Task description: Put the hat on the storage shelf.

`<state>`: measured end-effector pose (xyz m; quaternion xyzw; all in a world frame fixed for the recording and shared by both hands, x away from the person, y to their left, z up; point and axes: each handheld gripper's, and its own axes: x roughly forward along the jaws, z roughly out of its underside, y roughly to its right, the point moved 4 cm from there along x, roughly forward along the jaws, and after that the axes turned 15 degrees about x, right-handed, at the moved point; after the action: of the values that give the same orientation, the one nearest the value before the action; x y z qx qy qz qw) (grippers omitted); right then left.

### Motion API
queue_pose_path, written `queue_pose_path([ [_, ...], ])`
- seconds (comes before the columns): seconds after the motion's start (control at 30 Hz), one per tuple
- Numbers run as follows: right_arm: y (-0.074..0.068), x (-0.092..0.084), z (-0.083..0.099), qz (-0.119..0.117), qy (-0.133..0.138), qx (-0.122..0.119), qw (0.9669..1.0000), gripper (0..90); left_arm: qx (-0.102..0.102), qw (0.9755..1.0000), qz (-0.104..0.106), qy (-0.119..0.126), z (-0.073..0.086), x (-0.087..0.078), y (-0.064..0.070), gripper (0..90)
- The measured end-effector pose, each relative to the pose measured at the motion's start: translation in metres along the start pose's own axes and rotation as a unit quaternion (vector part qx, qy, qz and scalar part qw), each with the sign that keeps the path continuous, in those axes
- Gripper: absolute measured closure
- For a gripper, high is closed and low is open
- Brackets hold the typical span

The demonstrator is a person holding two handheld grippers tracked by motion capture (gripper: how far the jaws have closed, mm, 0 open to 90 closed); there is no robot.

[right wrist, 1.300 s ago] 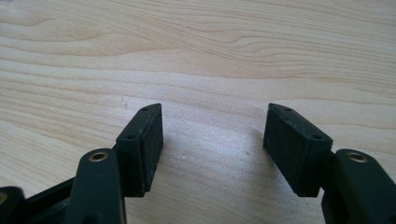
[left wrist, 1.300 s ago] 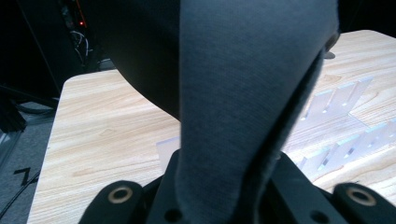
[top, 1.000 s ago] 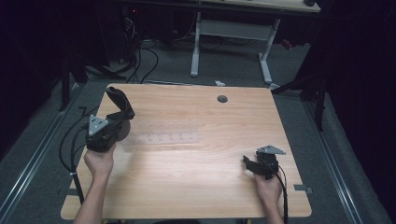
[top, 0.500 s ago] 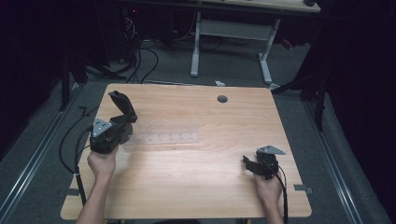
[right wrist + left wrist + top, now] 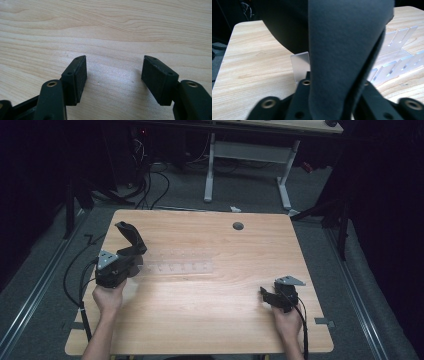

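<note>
On the wooden table (image 5: 215,320) in this dark room, your dark grey flat piece (image 5: 131,237) is up off the surface at the rear left. It rises tilted out of the left gripper (image 5: 136,254), just beside the clear slotted rack (image 5: 177,268), and I judge it has not yet been set down or slotted in. The left jaws have just been opening with the piece between them, and I cannot tell whether the pads grip it now. Your right gripper (image 5: 265,295) rests at the front right, jaws spread and empty, well apart from the work.
</note>
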<state>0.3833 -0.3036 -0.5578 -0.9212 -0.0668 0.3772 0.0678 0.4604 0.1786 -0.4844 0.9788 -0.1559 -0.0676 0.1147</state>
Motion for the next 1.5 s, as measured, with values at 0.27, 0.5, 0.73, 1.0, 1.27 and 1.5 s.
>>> queue_pose_path([
  [0.27, 0.0, 0.0, 0.0, 0.0, 0.0, 0.0, 1.0, 37.4, -0.017, 0.9998, -0.008, -0.012, -0.002, -0.006, -0.005, 45.7],
  [0.5, 0.0, 0.0, 0.0, 0.0, 0.0, 0.0, 1.0, 37.5, -0.029, 0.9995, -0.007, -0.011, -0.007, -0.019, -0.007, 38.6],
  [0.73, 0.0, 0.0, 0.0, 0.0, 0.0, 0.0, 1.0, 37.5, -0.035, 0.9993, -0.003, -0.016, -0.006, -0.031, -0.004, 37.5],
  [1.0, 0.0, 0.0, 0.0, 0.0, 0.0, 0.0, 1.0, 37.6, -0.035, 0.9989, 0.001, -0.031, 0.003, -0.045, -0.003, 36.9],
  [1.27, 0.0, 0.0, 0.0, 0.0, 0.0, 0.0, 1.0, 37.6, -0.048, 0.9983, 0.001, -0.034, 0.01, -0.057, -0.003, 36.3],
  [1.5, 0.0, 0.0, 0.0, 0.0, 0.0, 0.0, 1.0, 37.6, -0.057, 0.9975, 0.009, -0.041, 0.016, -0.064, 0.002, 36.4],
])
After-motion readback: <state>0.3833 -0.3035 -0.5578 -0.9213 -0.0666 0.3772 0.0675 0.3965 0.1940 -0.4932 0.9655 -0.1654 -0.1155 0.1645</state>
